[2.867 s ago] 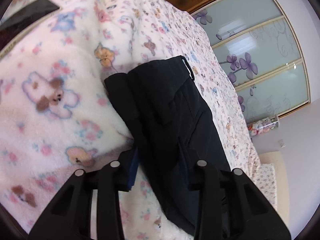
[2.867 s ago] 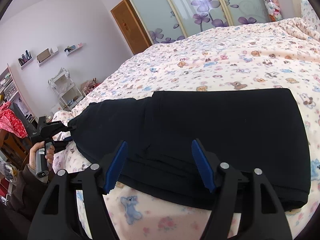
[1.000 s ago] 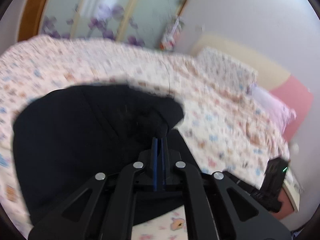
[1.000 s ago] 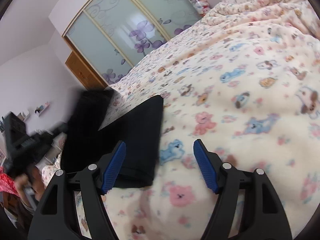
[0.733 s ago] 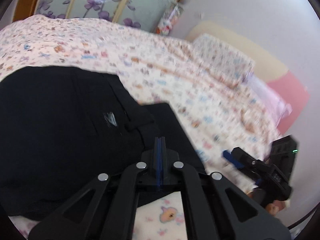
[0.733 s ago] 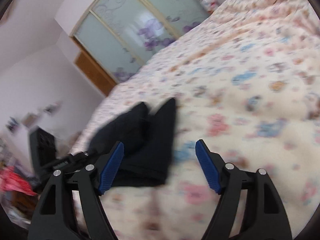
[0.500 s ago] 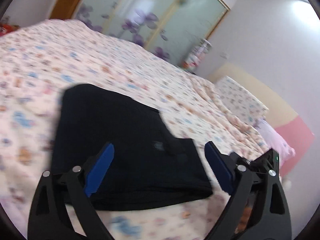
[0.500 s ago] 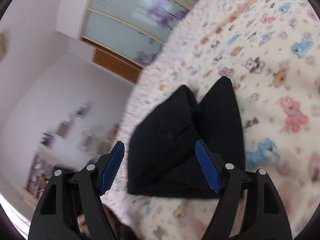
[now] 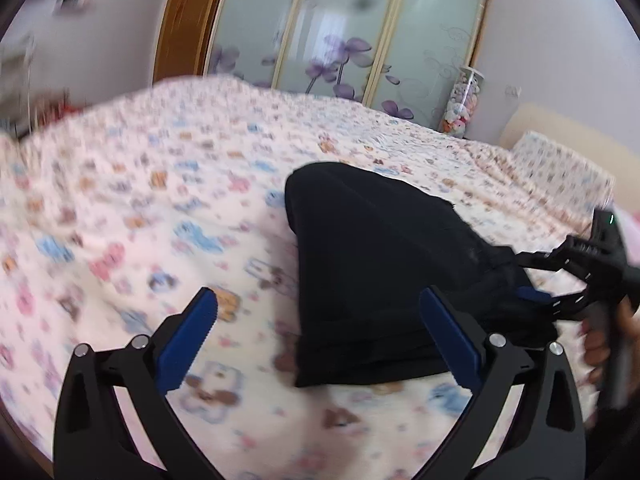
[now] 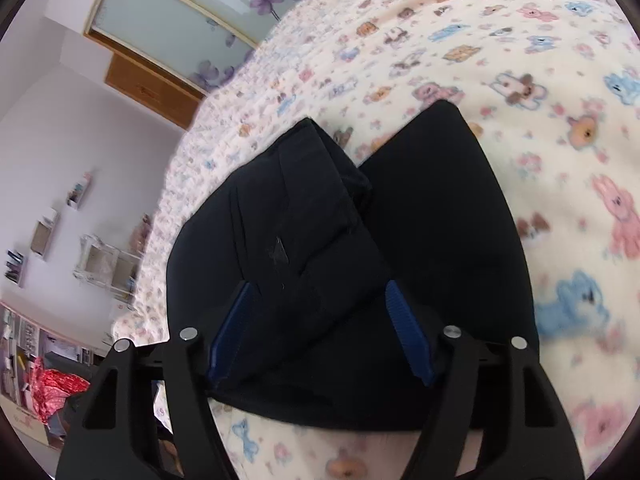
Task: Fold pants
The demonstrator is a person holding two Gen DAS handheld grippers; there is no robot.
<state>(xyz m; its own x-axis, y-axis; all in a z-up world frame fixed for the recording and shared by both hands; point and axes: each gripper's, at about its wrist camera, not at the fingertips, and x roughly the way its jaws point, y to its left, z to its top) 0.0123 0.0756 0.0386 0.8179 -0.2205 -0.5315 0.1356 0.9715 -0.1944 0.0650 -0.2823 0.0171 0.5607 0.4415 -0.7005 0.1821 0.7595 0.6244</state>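
Observation:
Black pants [image 9: 380,272] lie folded into a compact stack on the cartoon-animal bedspread [image 9: 140,184]. My left gripper [image 9: 320,336] hovers near the stack's front left corner, its jaws opening wide, gripping no cloth. In the right wrist view the pants [image 10: 440,220] fill the middle, with a narrower top fold [image 10: 296,216] lying askew. My right gripper [image 10: 320,332] hangs over that fold, jaws closing slightly, the fold between the blue pads [image 10: 408,336], which do not press on it. The left wrist view shows the right gripper [image 9: 560,292] at the stack's far right, held by a hand [image 9: 596,348].
Sliding wardrobe doors with purple flowers [image 9: 340,40] and a wooden door [image 9: 184,28] stand behind the bed. A pillow [image 9: 560,160] lies at the right, a jar of plush toys [image 9: 464,104] beside the wardrobe. Wall shelves [image 10: 44,236] and red clutter [image 10: 52,392] lie past the bed's edge.
My left gripper let go of the black cloth, opened wide and drew back to the stack's left. My right gripper swung from the bare bedspread to over the pants.

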